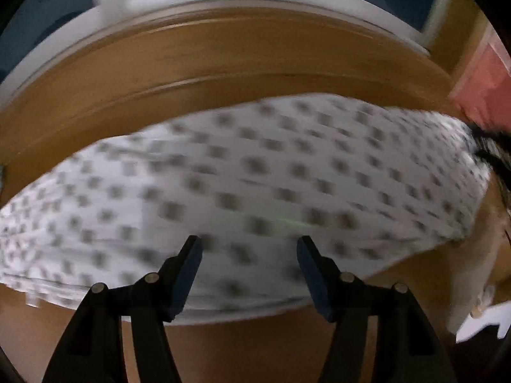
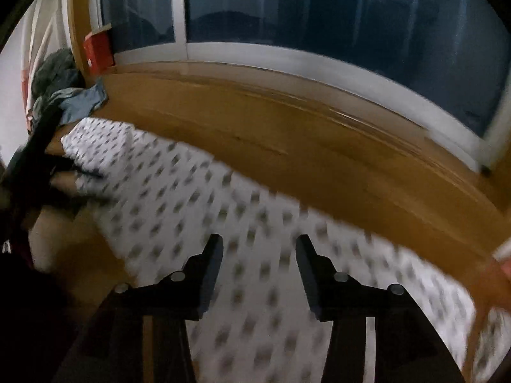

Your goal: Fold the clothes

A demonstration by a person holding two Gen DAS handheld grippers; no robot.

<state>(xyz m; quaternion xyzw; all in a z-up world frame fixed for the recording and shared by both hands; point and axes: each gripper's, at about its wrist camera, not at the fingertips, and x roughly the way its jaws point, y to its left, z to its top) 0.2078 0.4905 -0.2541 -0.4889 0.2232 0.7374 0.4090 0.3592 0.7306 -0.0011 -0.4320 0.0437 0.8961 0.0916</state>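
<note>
Item one: white patterned garment [image 1: 249, 185], one piece. Thin woven-looking cloth, white ground with small grey square motifs in regular rows; the motifs are blurred in both views. It lies spread flat on the wooden surface [image 1: 223, 63], a long rounded shape running across the left wrist view, its near hem a soft curved edge just past the fingertips. In the right wrist view the same cloth [image 2: 198, 198] stretches diagonally from upper left to lower right.

Item two: wooden surface, one. Smooth, honey-brown, faintly glossy, with a stepped ledge along its far side below the window.

Item three: left gripper [image 1: 249, 242], one. Two black angular fingers with dark blue pads, jaws standing apart, nothing between them; it hangs above the garment's near edge. Released.

Item four: right gripper [image 2: 259, 241], one. Two black fingers of the same build, jaws parted over the patterned cloth, nothing pinched. Released.

Item five: window [image 2: 319, 16], white-framed, dark blue panes; at least two panes divided by a vertical bar.

Item six: heap of other clothes [image 2: 60, 79], grey-green and pale blue fabric, crumpled, at the far left end of the surface; the count of pieces cannot be told.

Item seven: red box-like object [image 2: 99, 49], one, on the ledge beside the heap.
</note>
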